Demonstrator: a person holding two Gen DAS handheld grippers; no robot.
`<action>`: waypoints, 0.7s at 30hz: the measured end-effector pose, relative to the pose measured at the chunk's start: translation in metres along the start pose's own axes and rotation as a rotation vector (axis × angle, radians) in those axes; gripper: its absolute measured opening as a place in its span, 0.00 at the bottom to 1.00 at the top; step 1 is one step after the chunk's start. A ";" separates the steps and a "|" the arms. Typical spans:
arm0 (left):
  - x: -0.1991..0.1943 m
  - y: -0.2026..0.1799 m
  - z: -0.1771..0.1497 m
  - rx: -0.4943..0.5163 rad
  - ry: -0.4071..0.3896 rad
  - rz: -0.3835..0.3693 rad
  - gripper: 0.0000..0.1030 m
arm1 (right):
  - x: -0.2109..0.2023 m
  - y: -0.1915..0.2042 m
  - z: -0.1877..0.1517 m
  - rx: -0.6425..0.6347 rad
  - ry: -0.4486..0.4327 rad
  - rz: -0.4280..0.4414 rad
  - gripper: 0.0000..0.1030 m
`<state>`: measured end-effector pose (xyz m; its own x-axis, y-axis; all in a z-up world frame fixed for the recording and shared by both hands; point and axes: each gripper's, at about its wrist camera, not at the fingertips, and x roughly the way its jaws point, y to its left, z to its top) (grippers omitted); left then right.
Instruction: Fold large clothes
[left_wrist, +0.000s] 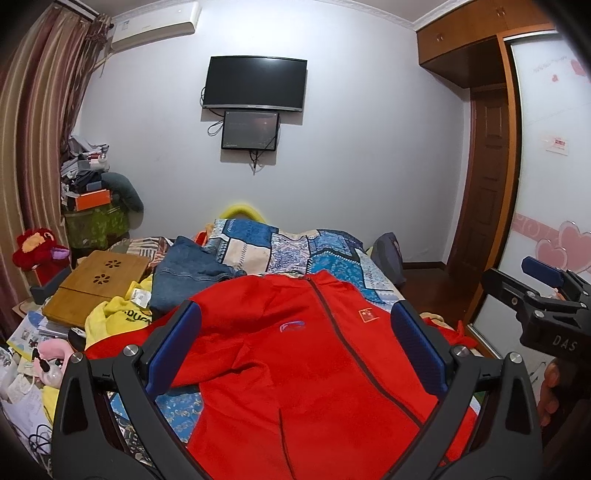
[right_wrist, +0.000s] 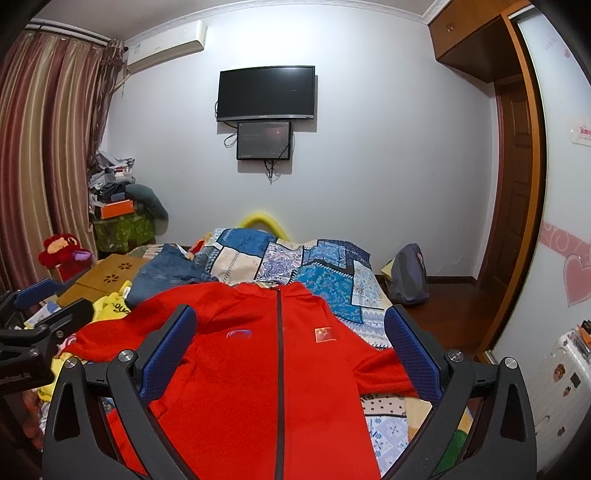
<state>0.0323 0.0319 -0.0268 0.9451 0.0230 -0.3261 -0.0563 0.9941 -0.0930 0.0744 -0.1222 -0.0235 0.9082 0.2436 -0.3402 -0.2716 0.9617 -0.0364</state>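
Observation:
A large red zip jacket (left_wrist: 306, 354) lies spread front-up on the bed, zipper closed, a flag patch on its chest. It also shows in the right wrist view (right_wrist: 258, 369). My left gripper (left_wrist: 295, 325) is open above the jacket's lower part, holding nothing. My right gripper (right_wrist: 288, 325) is open above the jacket, holding nothing; it also shows at the right edge of the left wrist view (left_wrist: 543, 291). The left gripper shows at the left edge of the right wrist view (right_wrist: 40, 306).
A blue patchwork quilt (left_wrist: 295, 247) covers the bed beyond the jacket. Jeans (left_wrist: 188, 273), a yellow garment (left_wrist: 118, 314) and a wooden lap table (left_wrist: 96, 284) lie to the left. A backpack (right_wrist: 406, 273) sits on the floor at right, near the wardrobe (left_wrist: 546, 166).

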 end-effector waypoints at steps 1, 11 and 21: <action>0.003 0.003 0.001 0.000 0.006 0.001 1.00 | 0.005 0.000 0.001 0.003 0.008 -0.005 0.98; 0.055 0.091 -0.010 -0.136 0.099 0.136 1.00 | 0.077 0.003 -0.006 0.040 0.153 -0.016 0.98; 0.107 0.243 -0.051 -0.354 0.226 0.267 1.00 | 0.145 0.001 -0.012 0.068 0.302 -0.076 0.98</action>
<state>0.1032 0.2709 -0.1326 0.7917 0.2096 -0.5739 -0.4298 0.8586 -0.2793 0.2019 -0.0879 -0.0845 0.7865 0.1325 -0.6032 -0.1760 0.9843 -0.0132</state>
